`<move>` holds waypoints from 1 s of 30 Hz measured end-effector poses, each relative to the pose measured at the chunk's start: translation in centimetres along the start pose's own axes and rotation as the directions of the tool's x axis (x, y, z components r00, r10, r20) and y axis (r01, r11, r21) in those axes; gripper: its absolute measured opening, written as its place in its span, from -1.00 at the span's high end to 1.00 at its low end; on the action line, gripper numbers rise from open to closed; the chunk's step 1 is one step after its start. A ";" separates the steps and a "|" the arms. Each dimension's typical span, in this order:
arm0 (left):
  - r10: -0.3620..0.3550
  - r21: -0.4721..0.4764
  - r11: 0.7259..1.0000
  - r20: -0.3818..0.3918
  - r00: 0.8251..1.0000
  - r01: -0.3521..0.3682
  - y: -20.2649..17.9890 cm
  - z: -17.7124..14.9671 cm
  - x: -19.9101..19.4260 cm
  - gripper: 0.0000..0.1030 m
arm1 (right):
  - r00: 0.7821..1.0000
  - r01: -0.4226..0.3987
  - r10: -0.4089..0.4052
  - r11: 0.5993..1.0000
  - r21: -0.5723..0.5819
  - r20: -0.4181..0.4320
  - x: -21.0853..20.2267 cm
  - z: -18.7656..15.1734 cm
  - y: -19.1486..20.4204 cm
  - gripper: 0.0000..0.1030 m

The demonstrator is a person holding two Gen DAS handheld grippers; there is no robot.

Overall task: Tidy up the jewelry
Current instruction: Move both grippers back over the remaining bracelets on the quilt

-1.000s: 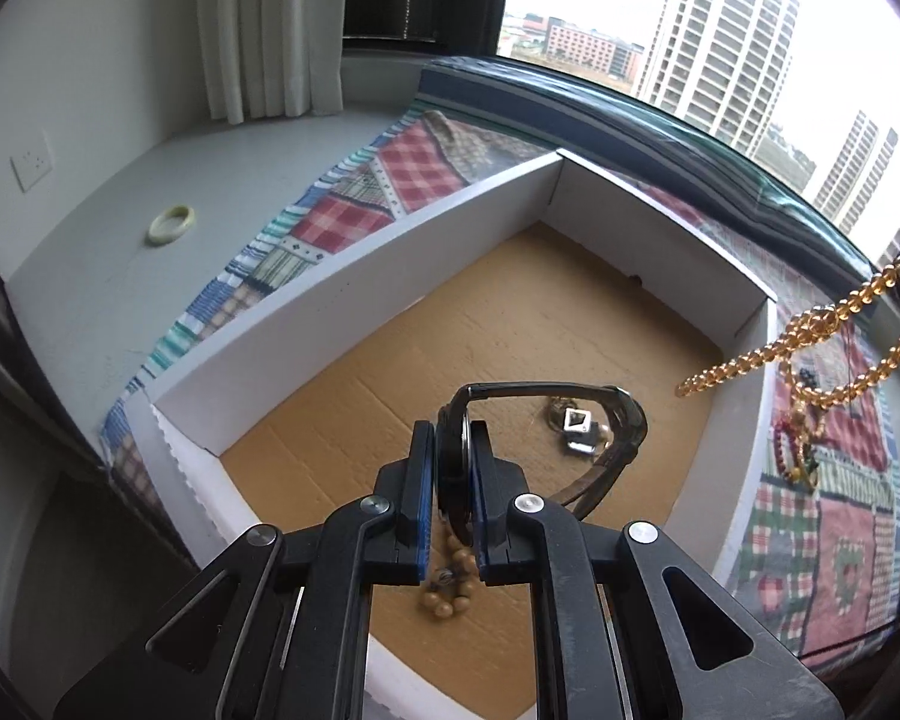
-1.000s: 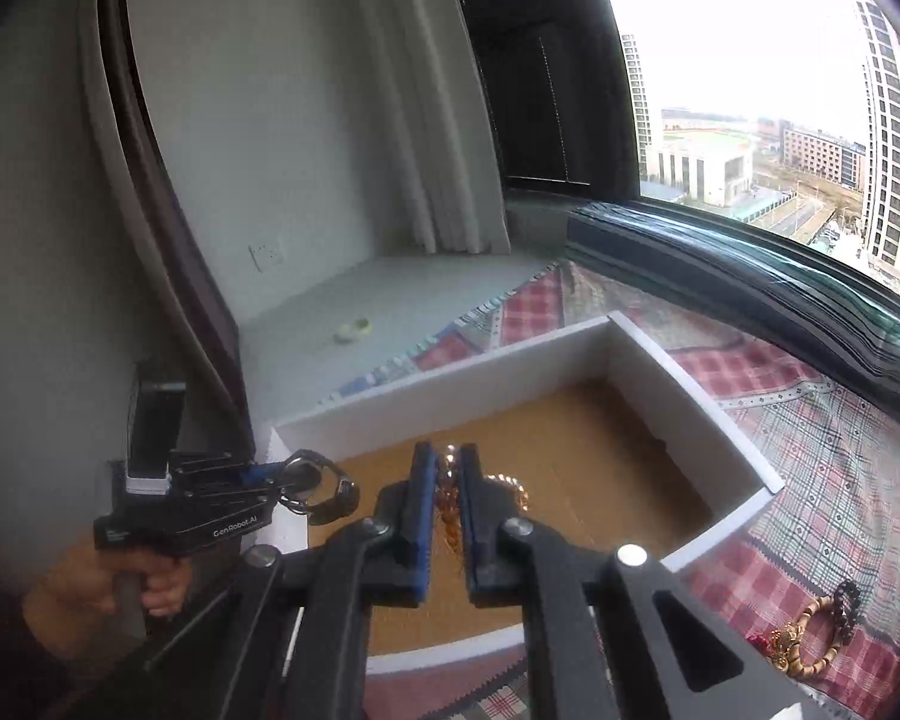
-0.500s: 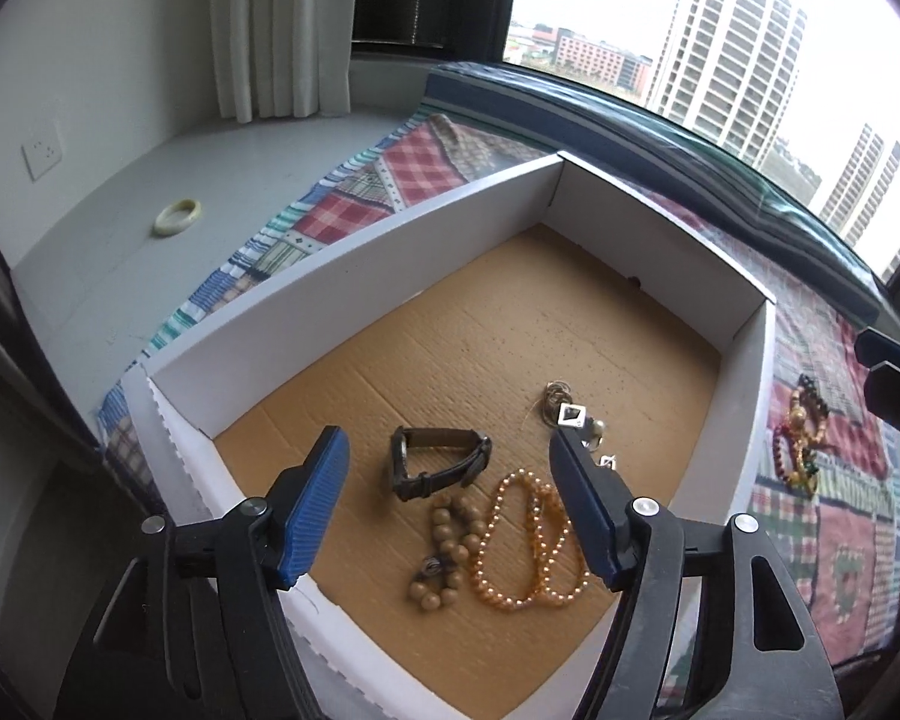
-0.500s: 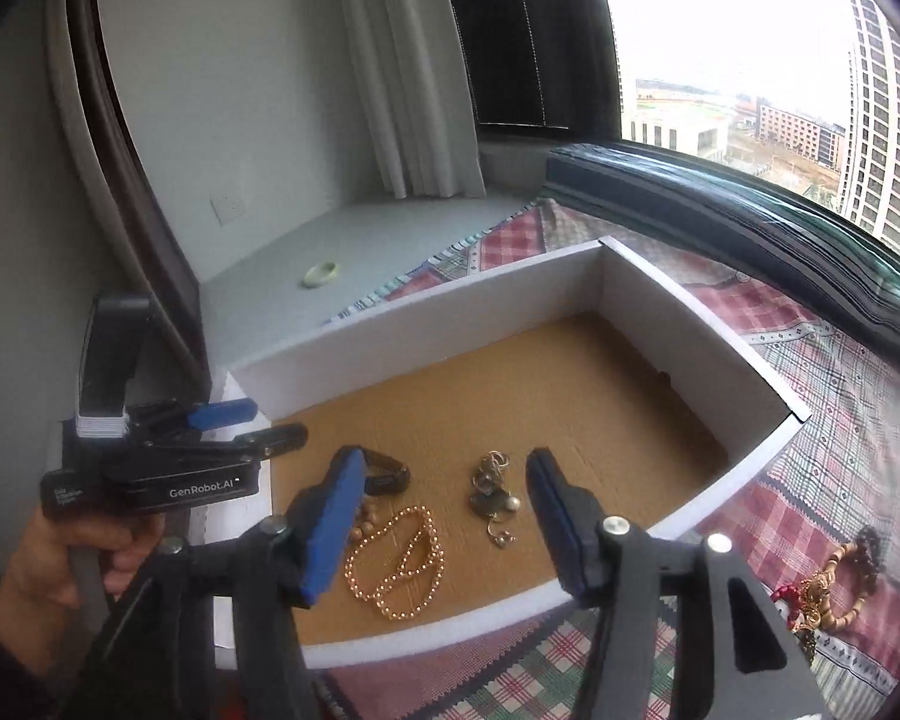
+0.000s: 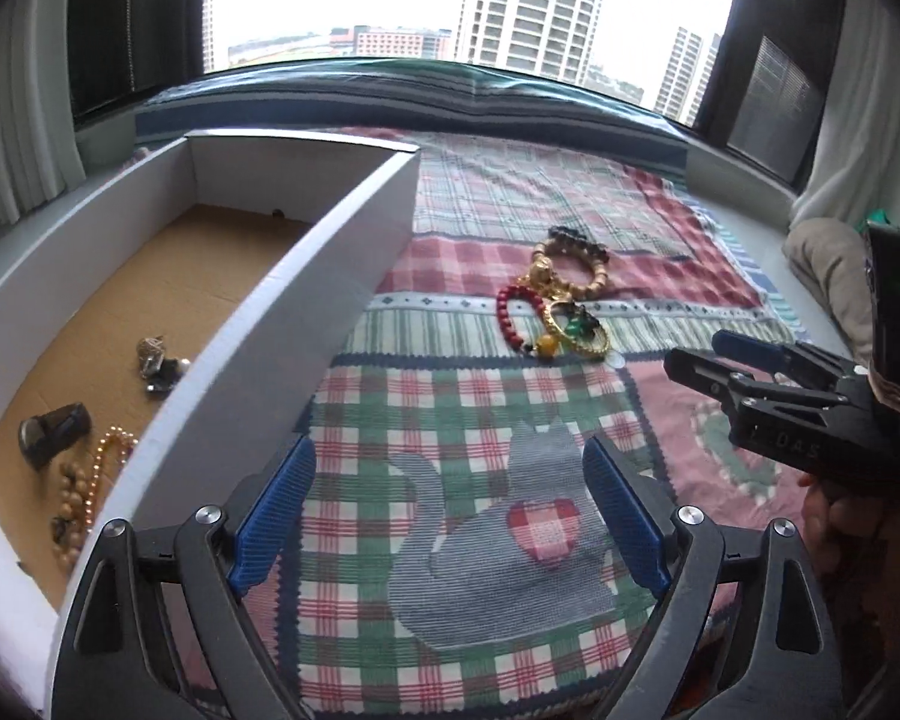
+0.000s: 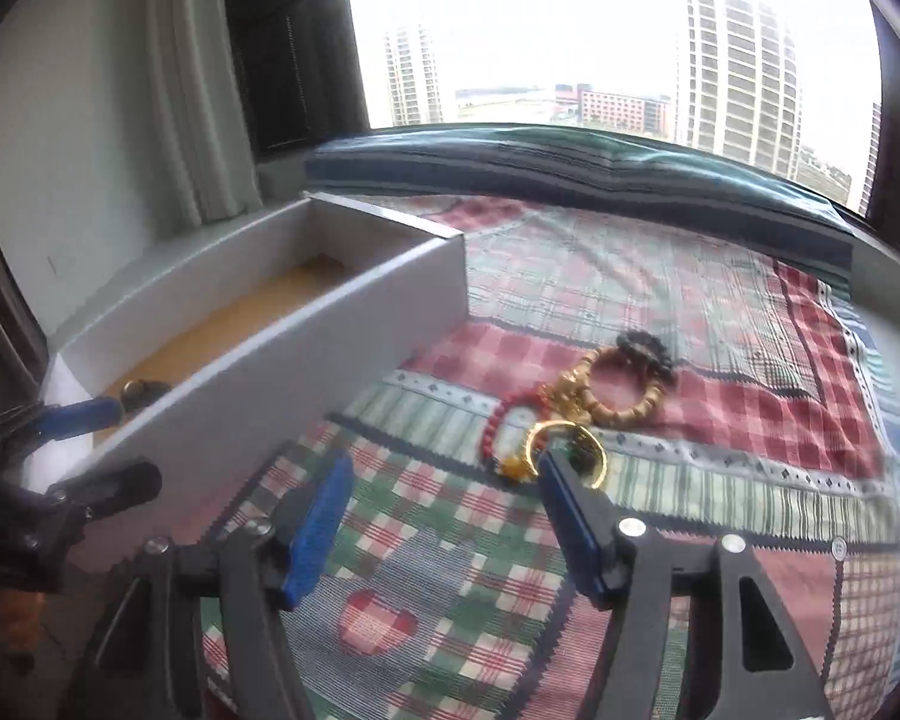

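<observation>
A white box [image 5: 282, 324] with a brown floor holds a dark strap bracelet [image 5: 54, 433], an amber bead string [image 5: 99, 468] and small metal charms [image 5: 159, 360]. A heap of bracelets [image 5: 561, 300] lies on the plaid cloth to its right: red beads, wooden beads, black beads and a gold bangle; it also shows in the right wrist view [image 6: 576, 414]. My left gripper [image 5: 450, 480] is open and empty above the cloth beside the box wall. My right gripper [image 6: 444, 480] is open and empty just short of the heap; it shows in the left wrist view [image 5: 696, 354].
The plaid patchwork cloth [image 5: 510, 480] covers a window seat. A rolled striped cushion [image 6: 570, 162] runs along the window at the back. The box wall [image 6: 306, 372] stands left of the heap. Curtains [image 6: 198, 90] hang at the left.
Both grippers opened and dropped the strap bracelet and the amber beads into the box. Both have since swung right, from over the box to over the cloth, facing the heap.
</observation>
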State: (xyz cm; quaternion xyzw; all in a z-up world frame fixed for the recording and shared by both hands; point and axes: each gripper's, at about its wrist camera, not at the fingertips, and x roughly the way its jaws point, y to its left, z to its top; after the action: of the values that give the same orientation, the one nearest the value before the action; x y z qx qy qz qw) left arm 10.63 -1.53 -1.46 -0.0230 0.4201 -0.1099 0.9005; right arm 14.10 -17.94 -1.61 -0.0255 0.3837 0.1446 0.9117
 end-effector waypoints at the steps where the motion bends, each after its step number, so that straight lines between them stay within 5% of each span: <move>1: -0.007 0.019 1.000 -0.019 1.000 0.008 -1.2 -0.3 1.9 -0.78 | 0.998 0.056 -0.055 0.998 0.042 -0.025 0.7 -1.3 -2.4 -0.27; 5: 0.036 0.053 0.998 -0.063 0.997 -0.033 -3.9 -0.2 7.9 -0.78 | 0.965 0.260 -0.251 0.953 0.153 -0.077 2.3 -5.0 -10.5 -0.27; 9: 0.098 0.046 0.994 -0.025 0.995 -0.096 -4.1 1.1 11.1 -0.78 | 0.928 0.371 -0.352 0.897 0.240 -0.119 3.0 -6.2 -17.0 -0.27; 14: 0.140 0.040 0.990 -0.066 0.988 -0.137 -3.0 1.5 13.9 -0.83 | 0.914 0.406 -0.381 0.863 0.301 -0.140 5.1 -5.5 -21.2 -0.27; 17: 0.141 0.028 0.990 -0.073 0.987 -0.139 -2.8 1.4 14.2 -0.95 | 0.916 0.399 -0.369 0.872 0.283 -0.157 6.4 -5.1 -21.4 -0.69; 22: 0.147 0.034 0.989 -0.077 0.986 -0.145 -3.1 1.5 14.4 -0.99 | 0.921 0.386 -0.353 0.882 0.271 -0.165 6.8 -5.1 -21.1 -0.87; 30: 0.147 0.033 0.989 -0.078 0.986 -0.145 -3.1 1.5 14.4 -0.99 | 0.918 0.391 -0.356 0.882 0.263 -0.172 7.0 -5.0 -21.0 -0.91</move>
State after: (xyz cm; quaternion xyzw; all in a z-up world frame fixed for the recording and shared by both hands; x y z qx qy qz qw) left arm 20.22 -7.75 -10.87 0.0248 0.4548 -0.0501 0.8889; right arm 21.17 -37.12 -11.43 0.0272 0.4422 -0.0941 0.8915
